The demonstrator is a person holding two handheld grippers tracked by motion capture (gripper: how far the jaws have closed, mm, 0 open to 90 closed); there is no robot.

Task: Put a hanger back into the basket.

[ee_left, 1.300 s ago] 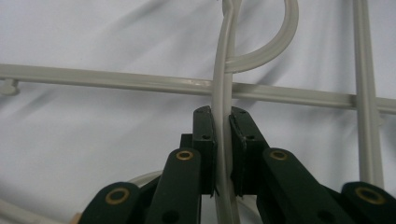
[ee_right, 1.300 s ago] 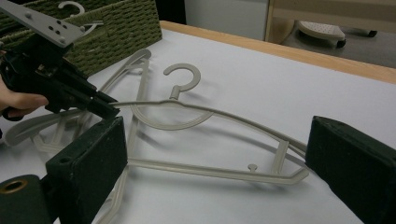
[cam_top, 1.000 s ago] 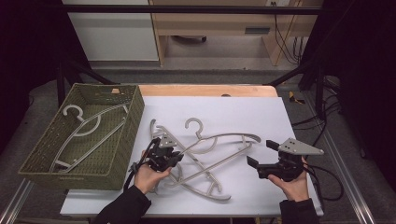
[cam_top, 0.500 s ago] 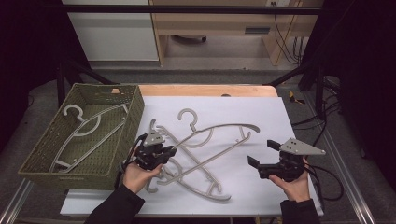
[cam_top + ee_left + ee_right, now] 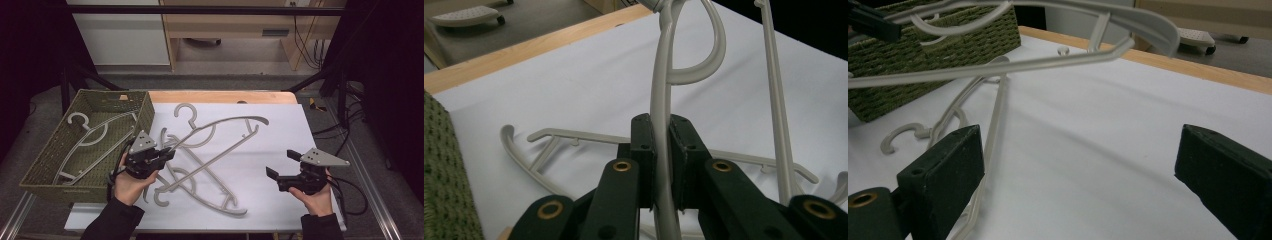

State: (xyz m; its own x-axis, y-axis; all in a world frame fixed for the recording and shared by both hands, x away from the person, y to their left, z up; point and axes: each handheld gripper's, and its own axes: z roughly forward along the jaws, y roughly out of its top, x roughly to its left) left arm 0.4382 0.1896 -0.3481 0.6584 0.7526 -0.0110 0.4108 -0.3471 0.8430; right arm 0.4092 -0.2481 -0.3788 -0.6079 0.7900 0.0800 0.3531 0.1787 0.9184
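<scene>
In the high view, the left gripper (image 5: pixel 167 154) pinches a light, stiff plastic hanger (image 5: pixel 220 131) near the table's (image 5: pixel 300 125) left edge by the basket (image 5: pixel 45 165); it has risen since earlier. In the left gripper view, the thin bar (image 5: pixel 662 150) suits gripping. In the right gripper view, the right gripper (image 5: pixel 1078 170) stands spread, empty.

- Lab-style recording bay — white-topped table (image 5: pixel 280 135) framed by black metal rails (image 5: pixel 200 10).
- Dark curtains at the sides; loose cables (image 5: pixel 305 45) behind.
- Wooden bench (image 5: pixel 230 25) beyond (office-chair base beneath).
</scene>
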